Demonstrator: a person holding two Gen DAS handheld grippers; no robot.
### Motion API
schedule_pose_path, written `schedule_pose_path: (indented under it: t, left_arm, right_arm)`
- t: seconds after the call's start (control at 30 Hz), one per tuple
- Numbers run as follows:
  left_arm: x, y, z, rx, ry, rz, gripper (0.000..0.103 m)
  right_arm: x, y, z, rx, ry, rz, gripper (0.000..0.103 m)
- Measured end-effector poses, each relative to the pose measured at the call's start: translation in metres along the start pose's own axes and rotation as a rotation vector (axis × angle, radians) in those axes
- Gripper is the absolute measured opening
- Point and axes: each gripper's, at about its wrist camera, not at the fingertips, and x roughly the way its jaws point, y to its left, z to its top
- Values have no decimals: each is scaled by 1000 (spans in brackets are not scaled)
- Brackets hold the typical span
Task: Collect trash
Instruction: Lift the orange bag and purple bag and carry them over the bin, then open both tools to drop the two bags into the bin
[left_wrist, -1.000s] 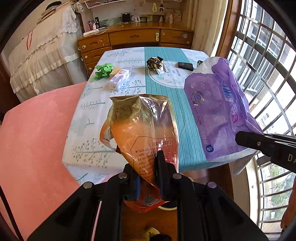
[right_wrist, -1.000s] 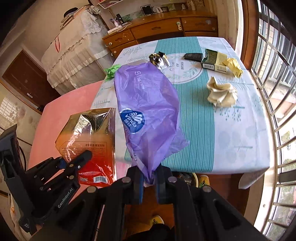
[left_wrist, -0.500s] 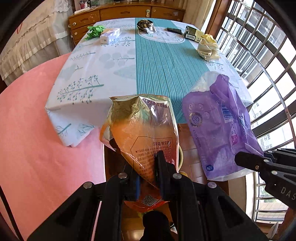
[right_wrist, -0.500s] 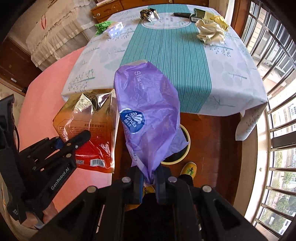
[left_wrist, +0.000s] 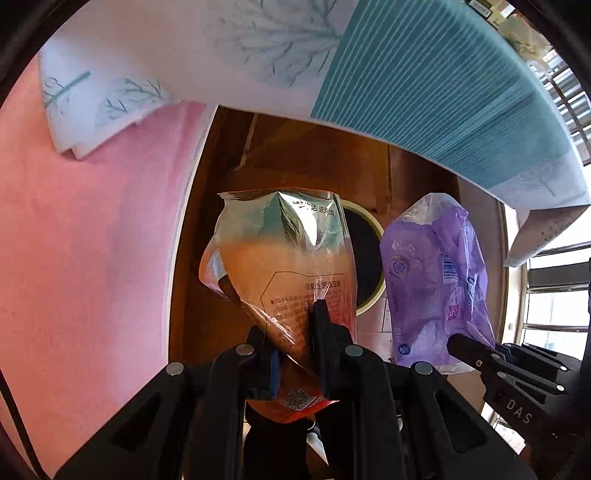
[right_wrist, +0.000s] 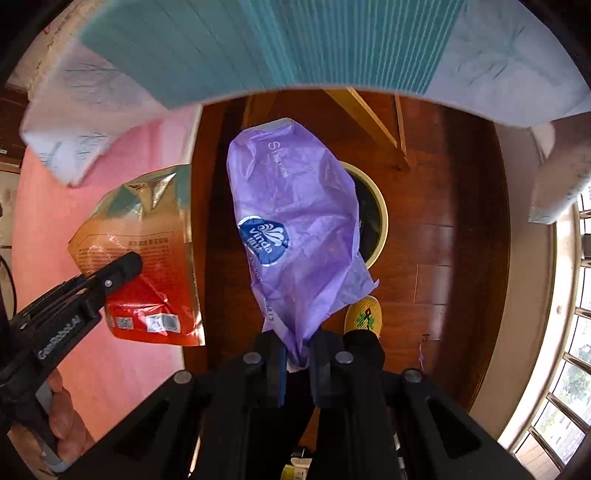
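My left gripper (left_wrist: 295, 332) is shut on an orange and gold foil snack bag (left_wrist: 280, 258), held upright over the floor. My right gripper (right_wrist: 297, 350) is shut on a crumpled purple plastic wrapper (right_wrist: 295, 221). The wrapper also shows in the left wrist view (left_wrist: 436, 280), and the foil bag in the right wrist view (right_wrist: 144, 251). A round bin with a pale rim and dark inside (left_wrist: 365, 258) stands on the wooden floor, partly hidden behind both bags. It also shows behind the wrapper in the right wrist view (right_wrist: 380, 221).
The table edge with its white and teal cloth (left_wrist: 406, 74) hangs above the bin. A pink rug (left_wrist: 92, 240) lies to the left on the wooden floor (right_wrist: 443, 221). A yellow slipper (right_wrist: 364, 314) is near the bin. Window bars (right_wrist: 569, 350) are at right.
Both grippers have tilted down and pulled back from the table top with their bags. The view now points at the floor and the bin under the table edge.
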Motion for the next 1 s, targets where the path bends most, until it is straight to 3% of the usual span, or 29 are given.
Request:
schedule_pose_path:
  t: [0.3, 0.53, 0.57, 0.63, 0.67, 0.73, 0.8, 0.83, 1.0]
  left_arm:
    - [147, -14, 24, -60, 55, -11, 15]
    - [240, -32, 26, -23, 82, 3, 19]
    - [249, -32, 24, -14, 83, 12, 22]
    - [261, -35, 21, -6, 91, 18, 43]
    - [265, -36, 20, -8, 94, 11, 46]
    - [269, -36, 21, -11, 95, 11, 62]
    - [268, -38, 20, -12, 72, 31, 76]
    - [265, -37, 20, -15, 61, 34, 81]
    - [246, -28, 17, -34, 21, 56, 81]
  right_arm:
    - [131, -52, 47, 63, 30, -30, 10]
    - [209, -82, 68, 72, 76, -28, 12]
    - [217, -84, 71, 65, 89, -19, 14]
    - [230, -87, 73, 54, 97, -15, 17]
    - [235, -88, 73, 51, 94, -16, 21]
    - [240, -89, 72, 58, 96, -13, 39]
    - [241, -90, 72, 71, 92, -8, 51]
    - [238, -90, 73, 72, 86, -9, 54]
    - [234, -89, 75, 60, 83, -10, 54]
